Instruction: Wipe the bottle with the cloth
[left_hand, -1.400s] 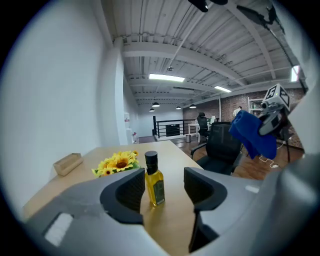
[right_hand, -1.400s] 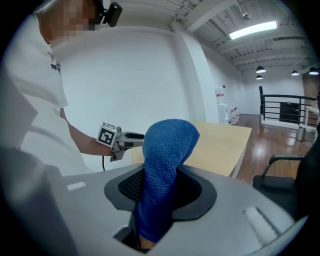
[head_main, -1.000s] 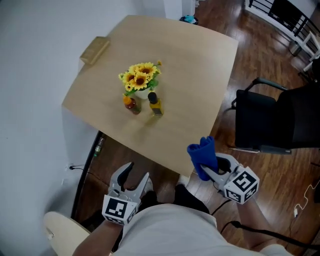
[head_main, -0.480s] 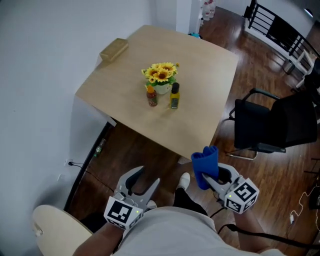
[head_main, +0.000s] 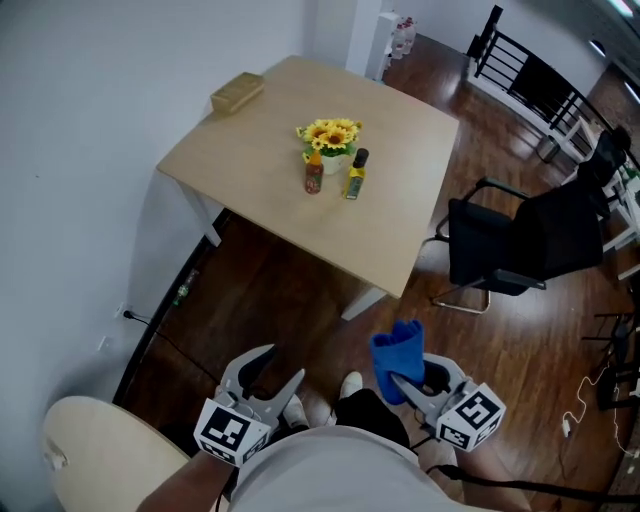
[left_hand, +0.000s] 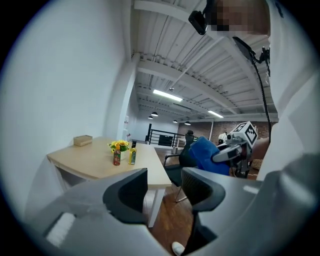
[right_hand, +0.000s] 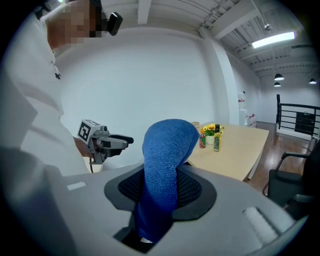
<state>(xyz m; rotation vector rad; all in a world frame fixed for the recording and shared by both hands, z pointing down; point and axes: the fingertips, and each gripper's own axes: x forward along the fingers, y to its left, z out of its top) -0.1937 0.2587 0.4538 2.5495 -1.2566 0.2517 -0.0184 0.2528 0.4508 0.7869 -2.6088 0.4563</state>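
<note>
We can read no words or numbers anywhere. The red bottle (head_main: 314, 177) and the yellow bottle (head_main: 354, 178) on the table (head_main: 260, 150) carry labels, but their print is too small for us to make out. The cubes on the left gripper (head_main: 276, 366) and right gripper (head_main: 402, 378) show only black-and-white square patterns, no letters.

the person stands well back from the wooden table (head_main: 250, 195) at twelve o'clock. near its middle the red bottle (head_main: 314, 175) stands at nine o'clock of the yellow bottle (head_main: 355, 175), with sunflowers (head_main: 331, 135) just behind. a black chair (head_main: 520, 245) sits at two o'clock. the right gripper (head_main: 402, 382) clamps a blue cloth (head_main: 398, 352); the left gripper (head_main: 275, 366) has its jaws apart and empty.
</note>
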